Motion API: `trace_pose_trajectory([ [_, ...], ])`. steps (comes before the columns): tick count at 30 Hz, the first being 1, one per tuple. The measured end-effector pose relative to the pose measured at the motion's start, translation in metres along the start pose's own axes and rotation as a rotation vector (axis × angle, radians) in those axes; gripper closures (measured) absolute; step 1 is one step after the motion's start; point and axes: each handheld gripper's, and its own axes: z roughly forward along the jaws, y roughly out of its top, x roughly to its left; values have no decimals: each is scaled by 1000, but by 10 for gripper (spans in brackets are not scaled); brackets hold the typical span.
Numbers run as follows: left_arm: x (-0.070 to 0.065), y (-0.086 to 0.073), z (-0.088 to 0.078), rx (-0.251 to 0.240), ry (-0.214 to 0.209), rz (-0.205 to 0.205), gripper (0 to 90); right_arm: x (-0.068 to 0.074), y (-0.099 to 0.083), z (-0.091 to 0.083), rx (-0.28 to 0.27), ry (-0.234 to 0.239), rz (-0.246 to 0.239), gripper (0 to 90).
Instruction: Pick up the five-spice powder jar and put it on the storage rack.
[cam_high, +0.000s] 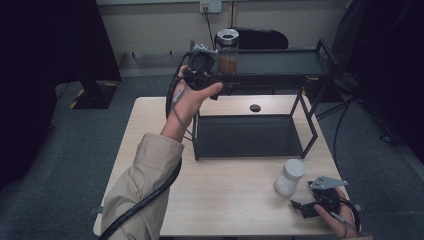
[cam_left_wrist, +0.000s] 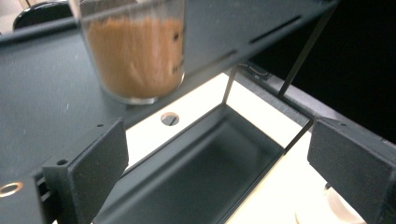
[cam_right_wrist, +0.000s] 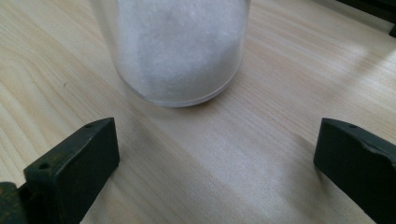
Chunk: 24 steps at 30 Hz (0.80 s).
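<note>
- We see open bench (cam_high: 150, 130) all along the left of the black rack (cam_high: 250, 135), and bare bench in front of it.
- The rack's upper shelf (cam_high: 280, 62) roofs its lower tray (cam_left_wrist: 196, 172), so entry there is from the front, between thin side struts.
- A jar of brown powder (cam_high: 227, 50) stands on the shelf's left end, just ahead of the left hand-held gripper (cam_high: 202, 67), whose jaws gape.
- A white jar (cam_right_wrist: 180, 46) stands just ahead of the right hand-held gripper (cam_high: 315, 200), bare bench between its spread jaws.
- A small black cap (cam_high: 255, 107) lies on the bench behind the tray.

My worktop (cam_high: 225, 200) carries a black two-tier rack (cam_high: 250, 135), a white jar (cam_high: 290, 176) and a small black cap (cam_high: 255, 107).
</note>
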Motion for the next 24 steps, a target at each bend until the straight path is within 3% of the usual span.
trace_pose_trajectory([
  [24,14,-76,3,4,-17,-37,38,0,0,0,0,0,0,0],
])
